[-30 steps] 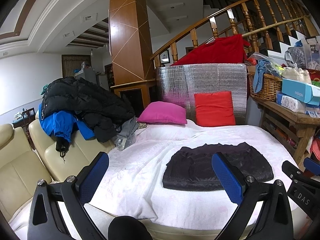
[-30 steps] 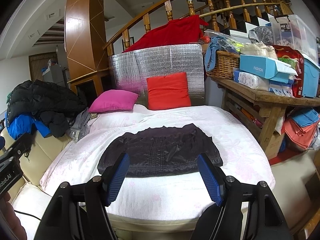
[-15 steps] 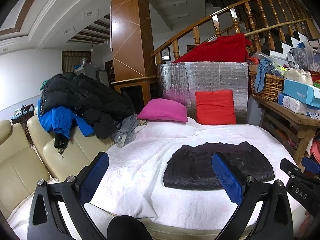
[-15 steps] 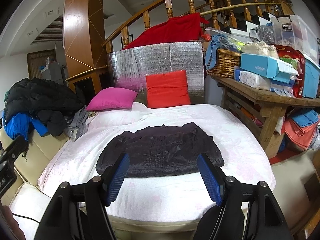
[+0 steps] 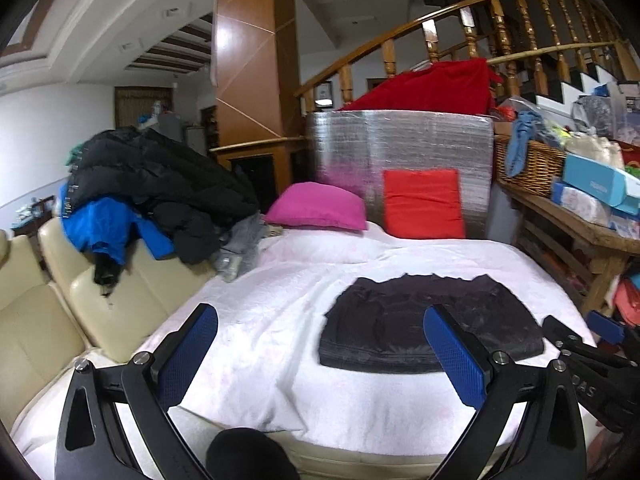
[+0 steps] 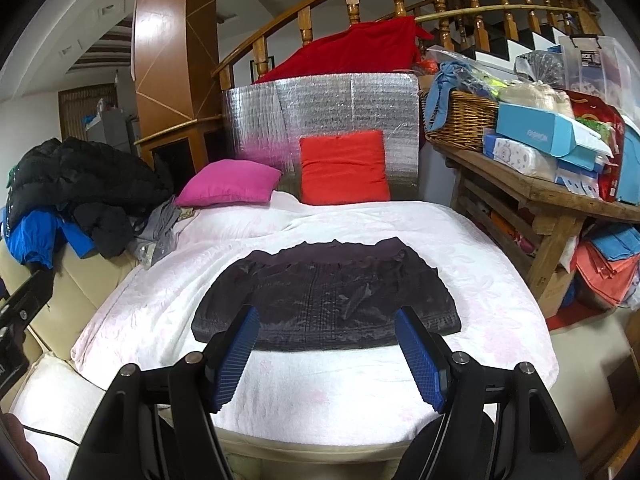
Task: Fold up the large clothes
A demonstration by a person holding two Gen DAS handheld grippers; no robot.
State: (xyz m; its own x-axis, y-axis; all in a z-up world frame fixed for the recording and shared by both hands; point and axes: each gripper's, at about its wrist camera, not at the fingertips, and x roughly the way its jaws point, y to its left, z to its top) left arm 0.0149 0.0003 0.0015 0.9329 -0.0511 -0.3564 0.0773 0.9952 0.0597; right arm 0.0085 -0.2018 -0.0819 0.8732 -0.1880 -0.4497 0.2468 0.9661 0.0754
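Note:
A dark quilted garment (image 6: 326, 294) lies folded flat on the white blanket (image 6: 360, 396) that covers the bed; in the left wrist view the same garment (image 5: 384, 340) sits right of centre. My right gripper (image 6: 326, 354) hovers open just short of the garment's near edge, with nothing between its blue pads. My left gripper (image 5: 320, 354) is open too, over the blanket left of the garment and clear of it. The right gripper's black frame (image 5: 592, 372) shows at the right edge of the left wrist view.
A pile of black and blue jackets (image 5: 132, 188) lies on the cream sofa (image 5: 96, 304) to the left. Pink (image 6: 228, 182) and red (image 6: 344, 168) cushions lean at the bed's far end. A cluttered wooden table (image 6: 552, 196) stands to the right.
Both grippers have drifted slightly toward the bed, so the garment looks a little larger. Both stay open and empty. The garment has not moved.

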